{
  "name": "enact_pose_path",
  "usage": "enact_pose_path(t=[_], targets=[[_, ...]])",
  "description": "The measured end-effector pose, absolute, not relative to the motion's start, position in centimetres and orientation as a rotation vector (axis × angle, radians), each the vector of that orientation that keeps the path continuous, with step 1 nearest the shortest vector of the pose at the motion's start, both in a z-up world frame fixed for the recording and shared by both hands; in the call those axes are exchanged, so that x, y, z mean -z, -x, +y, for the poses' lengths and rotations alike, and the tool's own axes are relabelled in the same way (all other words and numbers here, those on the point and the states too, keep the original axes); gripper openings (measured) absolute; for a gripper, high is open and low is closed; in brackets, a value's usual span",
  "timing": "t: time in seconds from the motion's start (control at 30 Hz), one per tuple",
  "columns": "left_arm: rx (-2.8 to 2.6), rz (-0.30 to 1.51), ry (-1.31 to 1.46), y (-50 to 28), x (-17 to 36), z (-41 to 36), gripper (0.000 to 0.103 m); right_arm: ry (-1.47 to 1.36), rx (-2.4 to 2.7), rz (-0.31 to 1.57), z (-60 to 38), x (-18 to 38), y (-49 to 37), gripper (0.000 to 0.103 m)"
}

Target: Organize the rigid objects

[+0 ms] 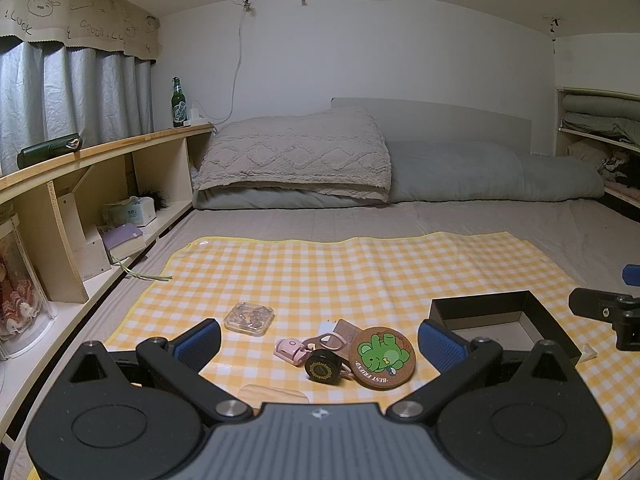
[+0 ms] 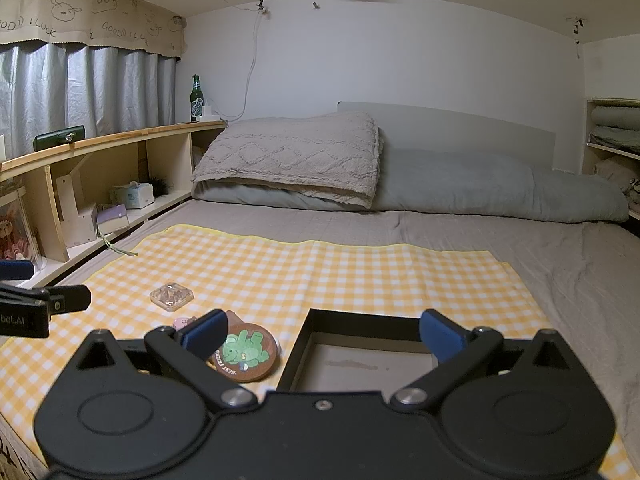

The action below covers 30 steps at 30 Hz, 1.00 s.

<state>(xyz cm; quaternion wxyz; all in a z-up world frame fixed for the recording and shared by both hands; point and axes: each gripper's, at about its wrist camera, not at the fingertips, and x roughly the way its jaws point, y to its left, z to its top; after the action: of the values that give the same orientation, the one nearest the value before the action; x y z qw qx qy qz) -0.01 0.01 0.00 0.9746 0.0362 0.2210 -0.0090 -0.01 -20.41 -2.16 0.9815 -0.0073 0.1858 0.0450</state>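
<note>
Green bottle is standing upright on the wooden shelf; tissue box is sitting below; textured pillow is lying over grey bedding.

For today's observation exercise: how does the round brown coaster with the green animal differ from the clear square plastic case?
The round brown coaster is opaque and printed; the clear square plastic case is see-through, with small items inside. The coaster lies nearer the black open box; the case lies farther left. Both rest flat on the yellow checked cloth.

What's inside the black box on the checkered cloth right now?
Nothing shows inside the black box: the right wrist view sees only its bare pale floor. The near edge of that floor is hidden behind the right gripper, whose jaws stand open.
</note>
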Motion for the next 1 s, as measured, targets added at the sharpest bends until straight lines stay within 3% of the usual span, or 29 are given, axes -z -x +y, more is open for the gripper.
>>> enact_pose_path(t=[1.0], targets=[[0.018, 0.445, -0.072, 0.01, 0.0, 0.0, 0.103, 0.012, -0.09, 0.379, -20.31, 2.39, 0.05, 0.103]])
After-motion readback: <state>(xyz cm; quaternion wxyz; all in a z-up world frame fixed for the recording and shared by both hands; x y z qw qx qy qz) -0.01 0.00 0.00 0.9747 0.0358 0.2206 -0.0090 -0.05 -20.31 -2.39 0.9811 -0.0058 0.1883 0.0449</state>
